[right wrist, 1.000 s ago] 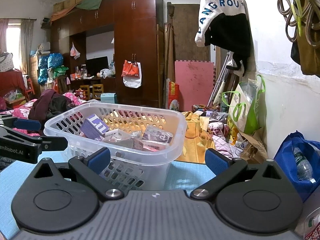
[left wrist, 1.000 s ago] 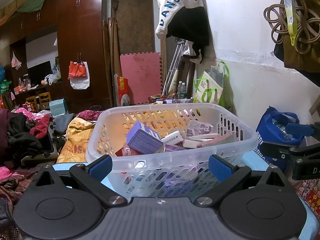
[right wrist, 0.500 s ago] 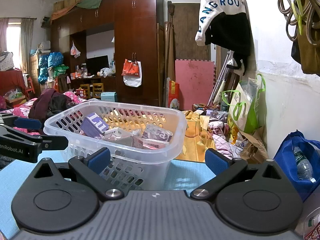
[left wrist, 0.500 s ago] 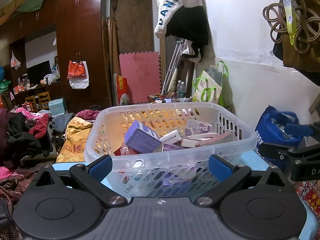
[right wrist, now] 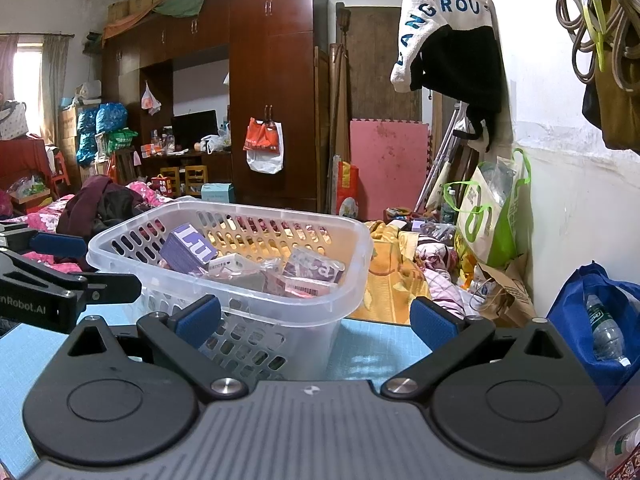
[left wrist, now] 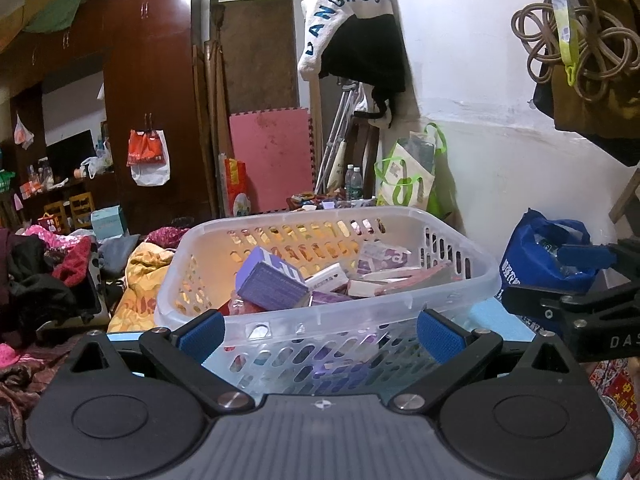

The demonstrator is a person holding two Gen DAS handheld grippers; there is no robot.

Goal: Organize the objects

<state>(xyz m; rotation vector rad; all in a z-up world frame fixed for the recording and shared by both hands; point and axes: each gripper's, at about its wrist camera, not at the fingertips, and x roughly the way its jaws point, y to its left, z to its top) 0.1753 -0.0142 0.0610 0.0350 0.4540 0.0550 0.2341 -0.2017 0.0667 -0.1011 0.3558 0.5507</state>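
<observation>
1. The basket (left wrist: pixel 328 304) sits on the blue tabletop (right wrist: pixel 376 348), full of small boxes.
2. The purple box (left wrist: pixel 270 286) lies on top of the pile, tilted.
3. The boxes look light, stiff and a bit smooth, so pinch one by its flat sides.
4. The left claw (left wrist: pixel 320 330) is wide open and holds nothing, just in front of the basket.
5. The right claw (right wrist: pixel 318 318) is wide open too, empty, beside the basket.

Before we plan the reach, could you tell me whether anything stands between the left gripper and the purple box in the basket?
Yes: the near wall and rim of the basket stand between the open left gripper and the purple box. Above the rim, nothing visible blocks the way.
</observation>
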